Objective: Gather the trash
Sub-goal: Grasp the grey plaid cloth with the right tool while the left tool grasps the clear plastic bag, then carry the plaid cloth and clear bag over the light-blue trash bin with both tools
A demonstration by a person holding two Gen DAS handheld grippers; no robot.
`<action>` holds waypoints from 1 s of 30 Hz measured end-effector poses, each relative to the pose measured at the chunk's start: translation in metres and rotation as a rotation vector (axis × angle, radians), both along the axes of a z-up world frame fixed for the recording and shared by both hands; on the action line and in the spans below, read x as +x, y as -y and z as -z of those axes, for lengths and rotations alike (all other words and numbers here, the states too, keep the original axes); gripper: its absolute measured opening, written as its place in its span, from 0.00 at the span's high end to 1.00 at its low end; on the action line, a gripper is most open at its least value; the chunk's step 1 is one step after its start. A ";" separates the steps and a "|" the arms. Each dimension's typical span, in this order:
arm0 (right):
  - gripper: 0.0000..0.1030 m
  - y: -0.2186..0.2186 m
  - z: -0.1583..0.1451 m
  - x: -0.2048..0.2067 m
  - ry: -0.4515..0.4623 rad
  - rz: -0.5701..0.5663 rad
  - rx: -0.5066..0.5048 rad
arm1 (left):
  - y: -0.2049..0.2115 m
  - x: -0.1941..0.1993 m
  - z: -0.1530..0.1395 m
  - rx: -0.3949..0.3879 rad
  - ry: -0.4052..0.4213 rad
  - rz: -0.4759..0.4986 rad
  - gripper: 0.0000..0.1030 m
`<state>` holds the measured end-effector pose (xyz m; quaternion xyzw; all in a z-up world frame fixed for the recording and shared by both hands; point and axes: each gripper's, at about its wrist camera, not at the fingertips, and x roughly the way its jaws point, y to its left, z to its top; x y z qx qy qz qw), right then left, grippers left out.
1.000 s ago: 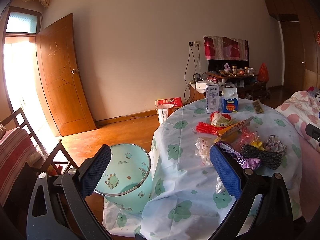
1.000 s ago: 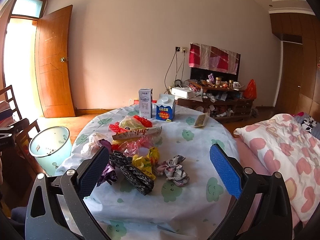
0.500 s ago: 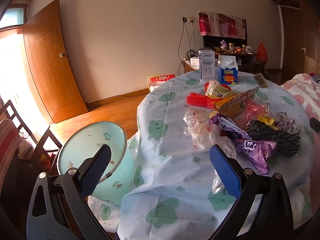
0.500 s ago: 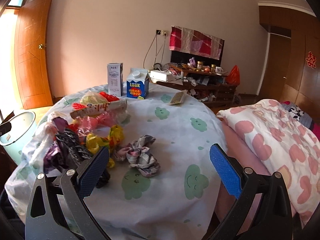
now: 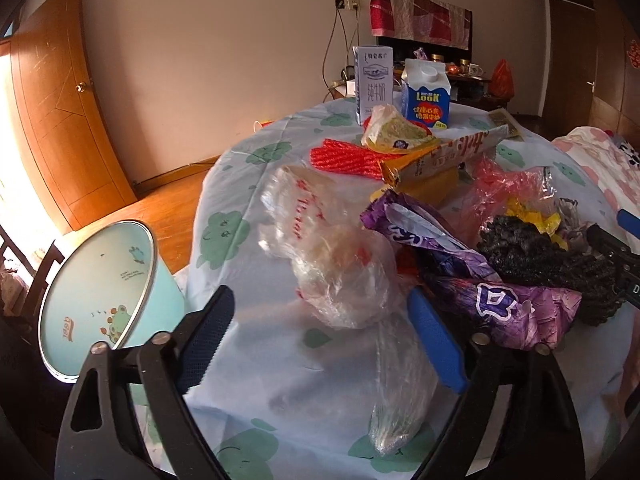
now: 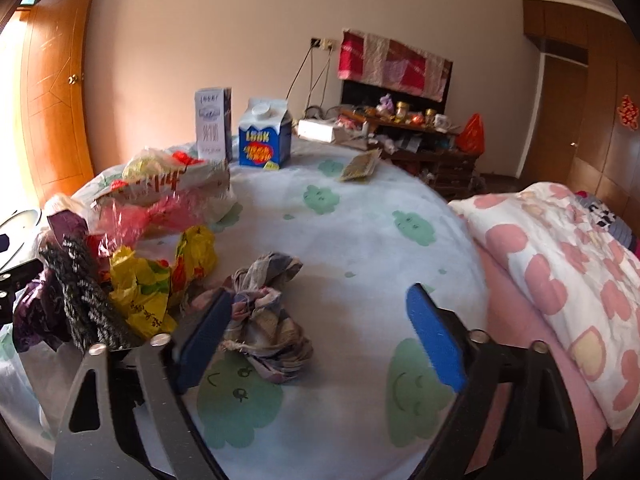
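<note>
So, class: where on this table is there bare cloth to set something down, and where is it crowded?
Bare: the tablecloth between the crumpled rag, the LOOK carton and the bed. Crowded: the wrapper pile on the bin side.

Left-side daylight glare, fisheye-warped edges

Two cartons [image 5: 374, 85] [image 5: 426, 94], one bin [image 5: 105, 300], one table [image 6: 360, 236], two doors [image 6: 56, 92] [image 6: 554, 120], one clear plastic bag [image 5: 340, 264], one crumpled cloth [image 6: 266, 320]
</note>
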<state>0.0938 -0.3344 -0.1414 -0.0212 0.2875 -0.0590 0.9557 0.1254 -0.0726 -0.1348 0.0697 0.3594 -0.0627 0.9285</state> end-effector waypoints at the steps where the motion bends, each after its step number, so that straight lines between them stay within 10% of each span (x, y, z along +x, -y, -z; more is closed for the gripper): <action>1: 0.23 0.000 0.004 0.003 -0.015 -0.013 0.014 | 0.001 0.001 0.003 -0.009 -0.015 0.012 0.33; 6: 0.43 -0.002 0.014 0.014 -0.057 -0.081 0.072 | 0.001 0.002 0.006 -0.040 -0.036 0.062 0.77; 15: 0.87 -0.001 0.006 0.011 -0.061 -0.151 0.146 | -0.012 -0.010 -0.015 -0.054 0.023 0.067 0.85; 22: 0.89 0.005 -0.002 0.007 -0.046 -0.140 0.139 | -0.019 -0.022 -0.033 -0.017 0.096 0.055 0.86; 24: 0.50 0.006 -0.003 0.006 -0.022 -0.129 0.141 | -0.025 -0.025 -0.035 0.000 0.106 0.046 0.86; 29: 0.51 0.002 0.009 0.013 -0.089 -0.156 0.137 | -0.042 -0.028 -0.031 0.015 0.085 0.019 0.86; 30: 0.66 0.002 0.014 0.016 -0.110 -0.171 0.146 | -0.046 -0.029 -0.030 0.016 0.081 0.012 0.86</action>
